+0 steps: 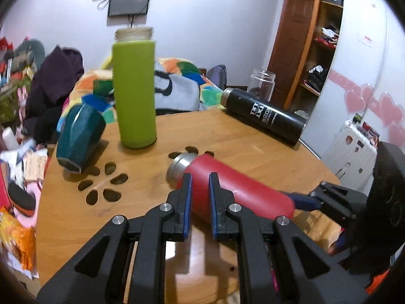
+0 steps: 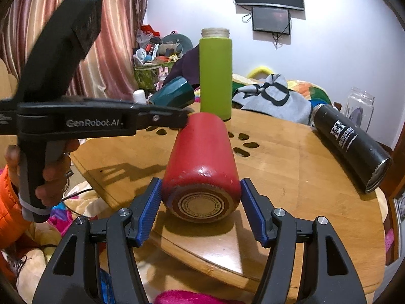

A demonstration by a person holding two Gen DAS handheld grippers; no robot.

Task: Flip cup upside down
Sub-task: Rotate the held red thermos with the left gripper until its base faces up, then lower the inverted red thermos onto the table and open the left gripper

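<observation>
Here the red cup (image 2: 202,162) lies on its side on the wooden table (image 2: 298,167), its base end between the spread blue pads of the right gripper (image 2: 201,211); whether those pads touch its sides I cannot tell. The left gripper (image 1: 200,197) reaches over the cup's middle from the side, its fingers (image 1: 187,190) narrowly parted with the red body showing through the gap, apparently behind them rather than held. The cup's steel rim (image 1: 177,168) points away from the right gripper. Beyond that rim stands a green bottle (image 1: 134,91), upright. Left of it, from the left gripper, a teal cup (image 1: 78,139) lies tipped over. Far right of both grippers, a black flask (image 2: 351,147) rests on its side.
</observation>
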